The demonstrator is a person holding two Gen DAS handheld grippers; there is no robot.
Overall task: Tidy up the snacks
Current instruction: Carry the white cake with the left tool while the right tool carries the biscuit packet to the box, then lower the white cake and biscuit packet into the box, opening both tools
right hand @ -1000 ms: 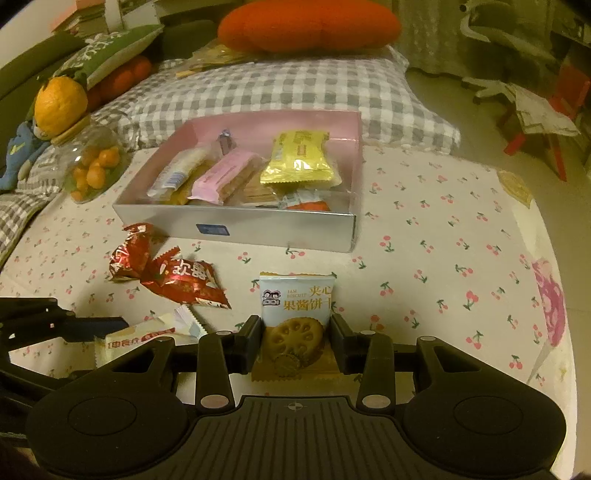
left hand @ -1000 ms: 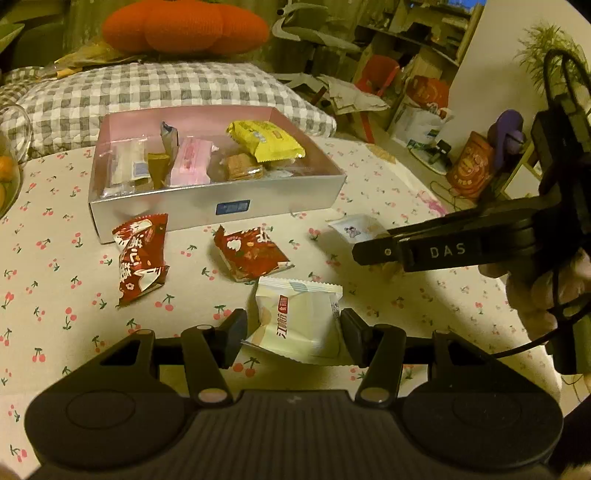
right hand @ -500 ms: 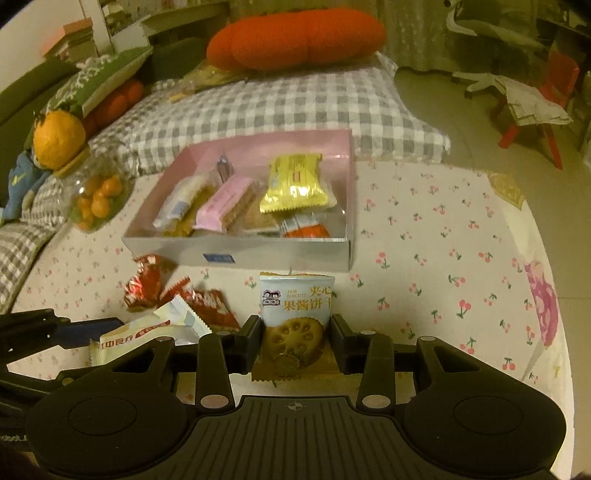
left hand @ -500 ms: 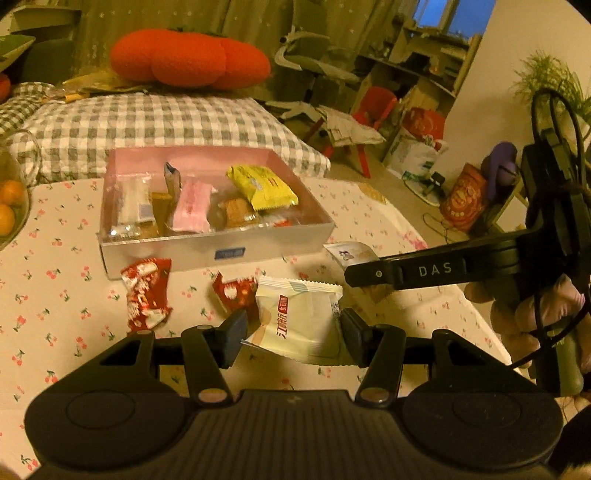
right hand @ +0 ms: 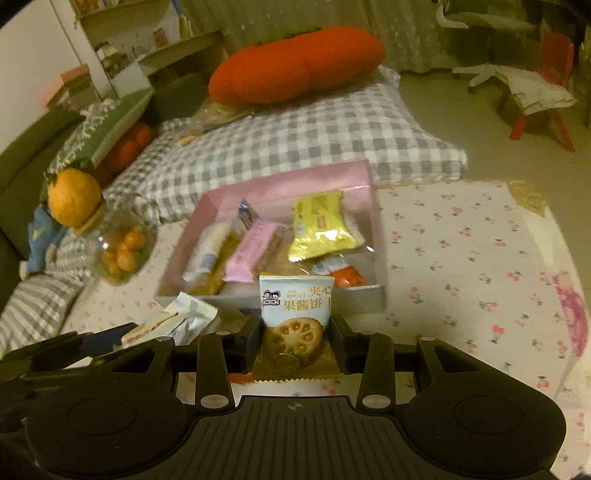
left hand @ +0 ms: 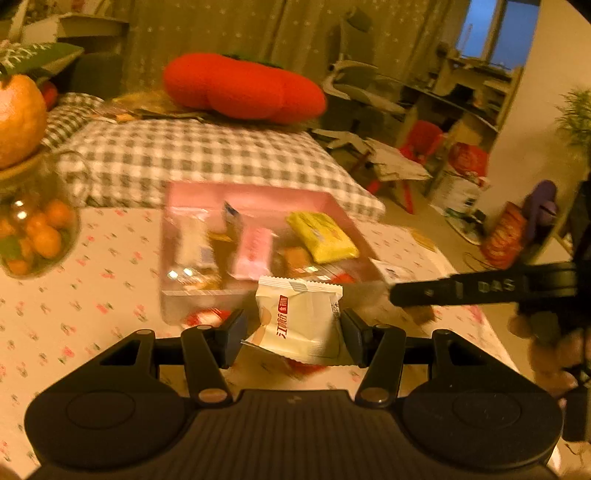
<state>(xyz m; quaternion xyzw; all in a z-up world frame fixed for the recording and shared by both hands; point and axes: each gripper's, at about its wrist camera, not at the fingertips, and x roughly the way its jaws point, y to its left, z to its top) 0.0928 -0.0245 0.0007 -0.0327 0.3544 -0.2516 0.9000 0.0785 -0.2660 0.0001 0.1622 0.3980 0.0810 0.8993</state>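
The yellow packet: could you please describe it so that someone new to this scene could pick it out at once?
Find the pink box on the cherry-print tablecloth, in front of the checked cushion. The yellow packet lies in its right half, on top of other snacks. It is the only shiny yellow wrapper there; the pink packet beside it is slimmer.

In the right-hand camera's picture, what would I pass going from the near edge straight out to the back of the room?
right gripper shut on the jam biscuit packet → pink snack box → grey checked cushion → red pumpkin-shaped pillow → curtain.
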